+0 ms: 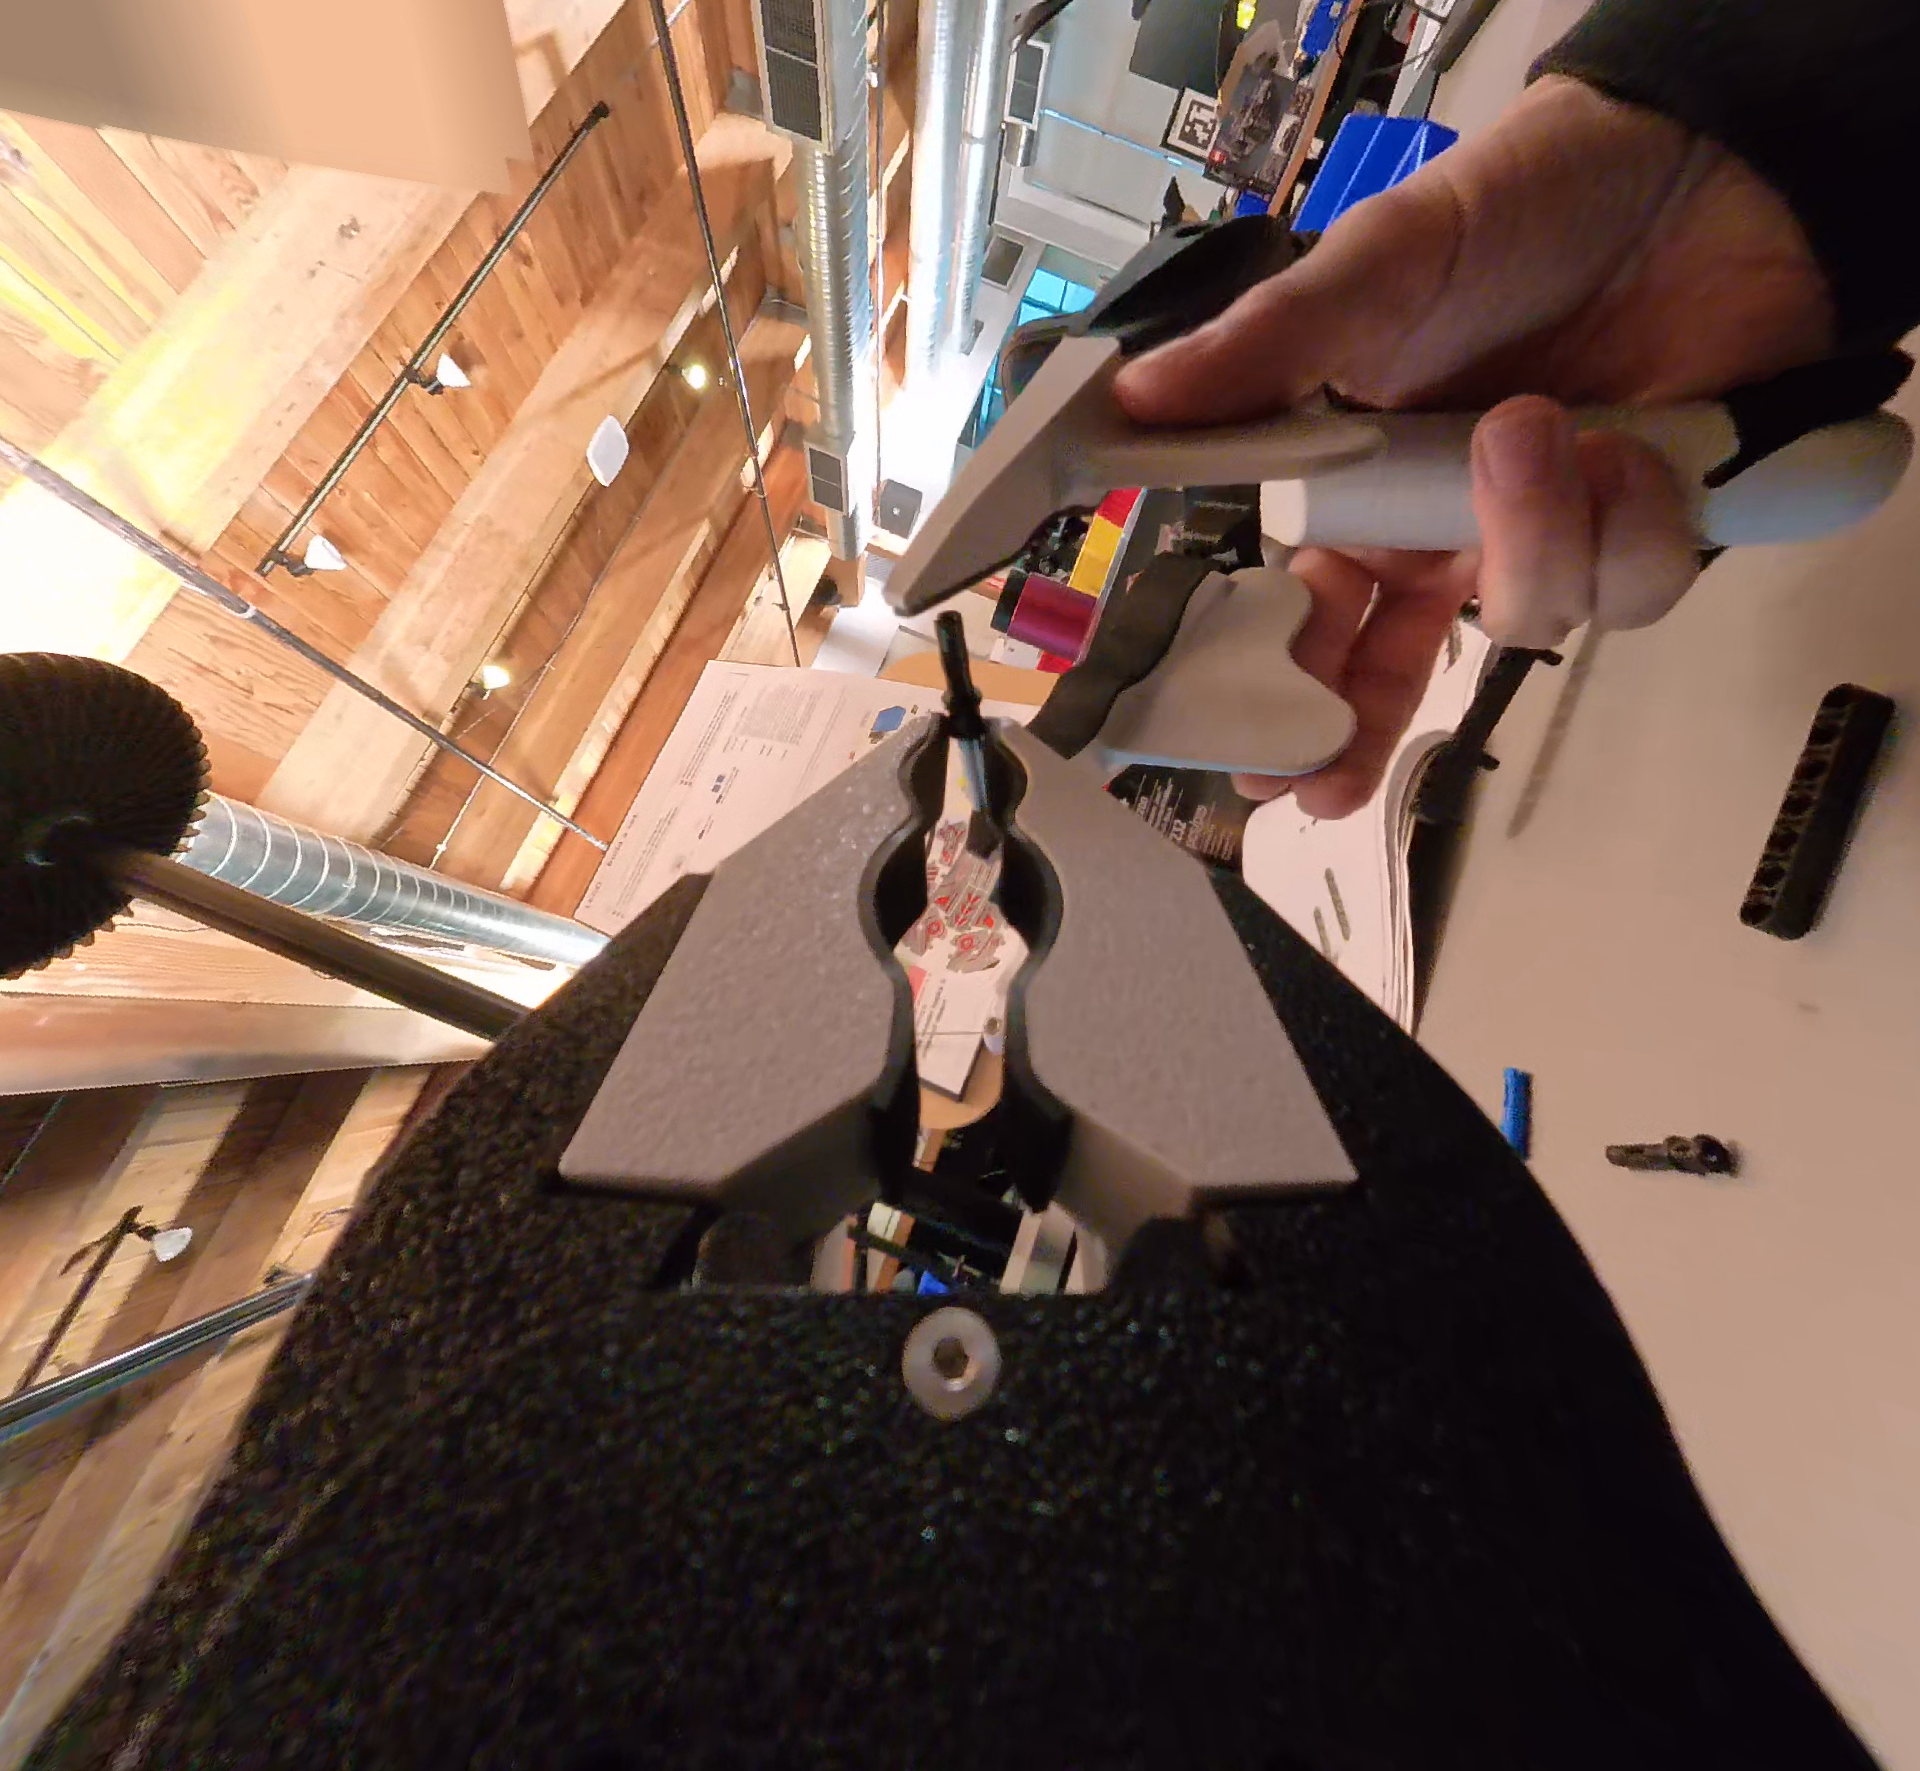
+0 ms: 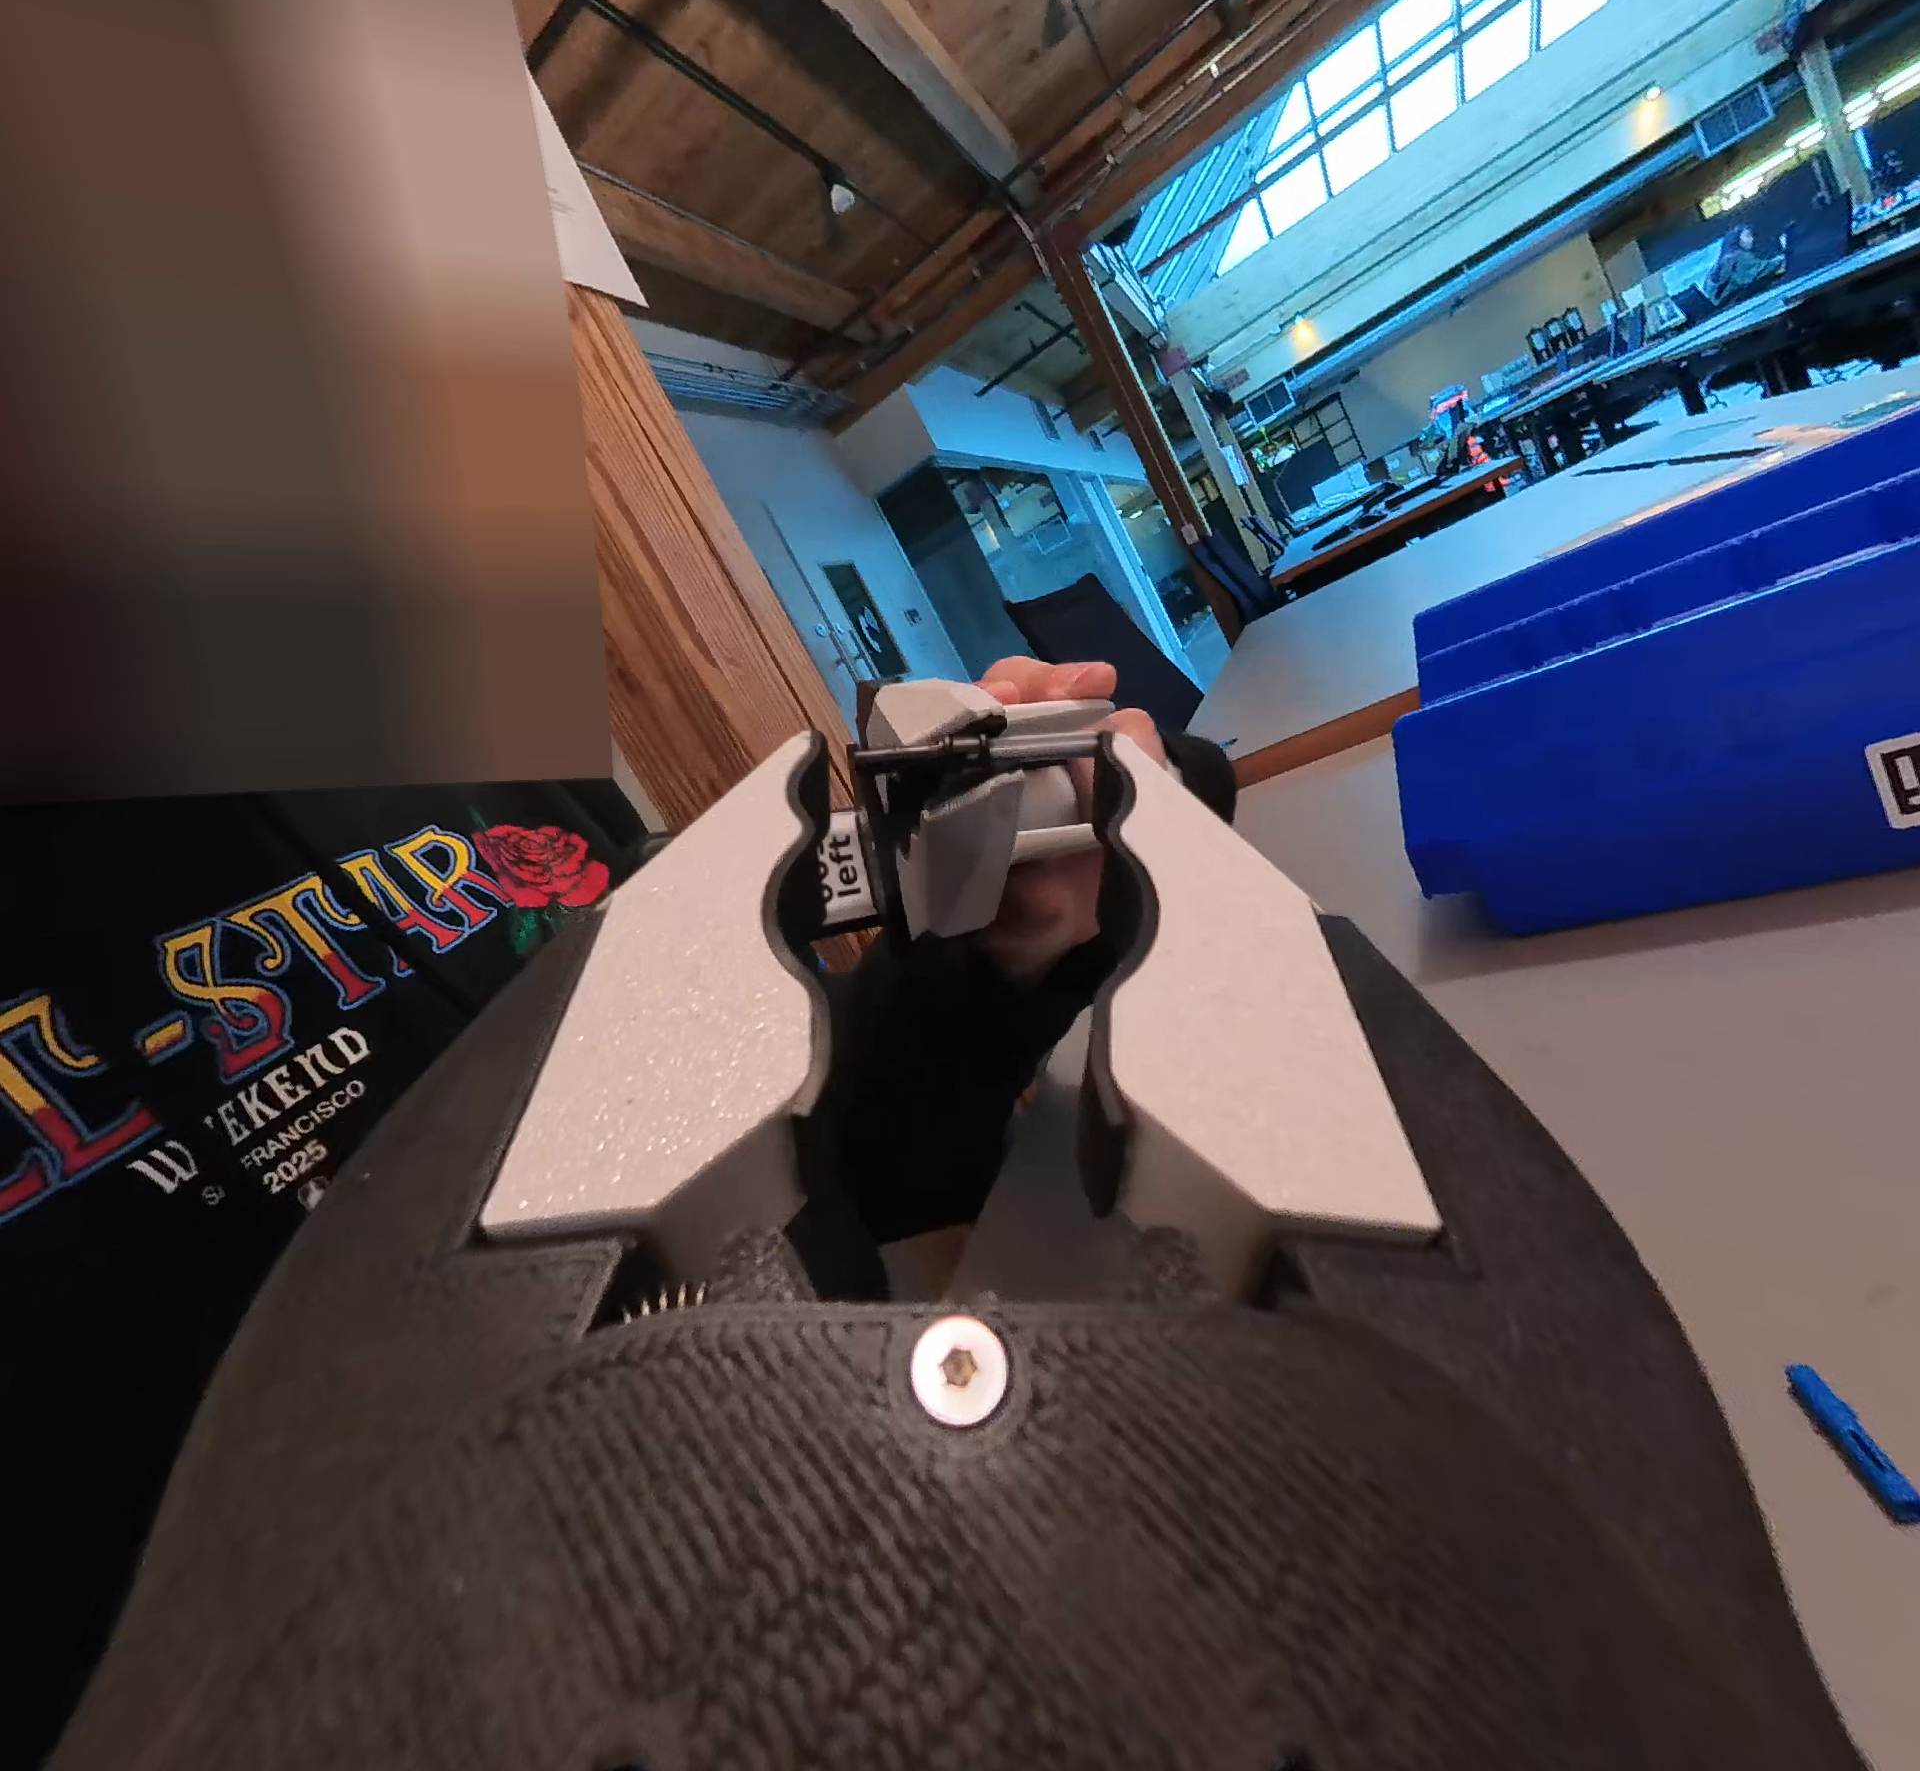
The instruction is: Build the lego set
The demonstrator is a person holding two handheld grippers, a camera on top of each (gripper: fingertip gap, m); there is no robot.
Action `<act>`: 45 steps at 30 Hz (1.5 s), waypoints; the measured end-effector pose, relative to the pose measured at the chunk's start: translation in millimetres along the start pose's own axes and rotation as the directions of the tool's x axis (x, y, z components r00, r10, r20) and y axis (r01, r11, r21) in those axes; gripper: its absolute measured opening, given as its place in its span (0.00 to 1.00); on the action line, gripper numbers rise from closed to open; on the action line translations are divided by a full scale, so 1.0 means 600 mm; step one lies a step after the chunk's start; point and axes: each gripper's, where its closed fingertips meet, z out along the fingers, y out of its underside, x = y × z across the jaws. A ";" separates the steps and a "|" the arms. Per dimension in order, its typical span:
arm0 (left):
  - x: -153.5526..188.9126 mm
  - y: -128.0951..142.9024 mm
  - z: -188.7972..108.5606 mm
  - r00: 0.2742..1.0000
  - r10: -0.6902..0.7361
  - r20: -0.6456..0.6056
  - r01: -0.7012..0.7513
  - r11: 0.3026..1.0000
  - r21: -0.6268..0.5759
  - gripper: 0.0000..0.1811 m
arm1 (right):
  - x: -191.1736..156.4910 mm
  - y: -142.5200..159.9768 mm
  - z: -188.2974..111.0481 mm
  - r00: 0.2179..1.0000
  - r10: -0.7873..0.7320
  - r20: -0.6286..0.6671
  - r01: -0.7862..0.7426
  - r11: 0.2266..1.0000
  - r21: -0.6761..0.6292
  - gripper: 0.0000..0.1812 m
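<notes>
My left gripper (image 1: 966, 734) is shut on a thin black axle piece (image 1: 954, 672) whose end sticks out past the fingertips. It is held in the air beside the white table (image 1: 1662, 1358). My right gripper (image 2: 966, 765) is open, with its two grey fingers on either side of the same axle piece (image 2: 930, 751). From the left wrist view the right gripper (image 1: 997, 661) is held by a hand, and its upper fingertip is just above the axle's free end. The left gripper (image 2: 940, 817) faces the right wrist camera head-on.
On the table lie a black holed beam (image 1: 1818, 812), a small black connector (image 1: 1673, 1153) and a blue pin (image 1: 1517, 1108), which also shows in the right wrist view (image 2: 1860, 1451). Blue bins (image 2: 1662, 734) stand at the right. A booklet (image 1: 1403, 848) lies near the hand. The tips of both grippers are at nearly the same place.
</notes>
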 end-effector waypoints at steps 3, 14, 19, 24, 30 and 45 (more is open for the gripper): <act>-0.002 -0.002 0.000 1.000 -0.030 0.004 0.030 0.999 0.012 0.02 | 0.003 0.002 0.000 0.999 -0.039 -0.023 0.039 0.999 -0.010 0.24; 0.002 -0.009 0.002 0.993 -0.119 -0.019 0.120 0.992 0.049 0.02 | -0.005 -0.002 0.004 1.000 -0.026 0.016 0.026 1.000 0.018 0.25; 0.003 -0.006 0.002 0.989 -0.143 -0.031 0.145 0.988 0.047 0.02 | -0.001 -0.001 0.005 0.992 -0.123 -0.031 0.122 0.992 -0.013 0.25; 0.011 0.011 0.003 0.967 -0.243 -0.072 0.243 0.970 -0.004 0.02 | 0.018 0.002 0.002 0.897 -0.408 -0.172 0.389 0.912 -0.135 0.25; 0.005 0.062 -0.006 0.410 -0.897 -0.166 0.877 0.437 -0.198 0.07 | 0.040 -0.001 -0.025 0.701 -0.667 -0.252 0.596 0.742 -0.307 0.25; 0.093 0.011 -0.023 -0.607 -0.756 -0.243 0.697 -0.360 -0.620 0.08 | 0.071 0.061 -0.020 0.383 -0.921 -0.076 0.716 0.348 -0.605 0.25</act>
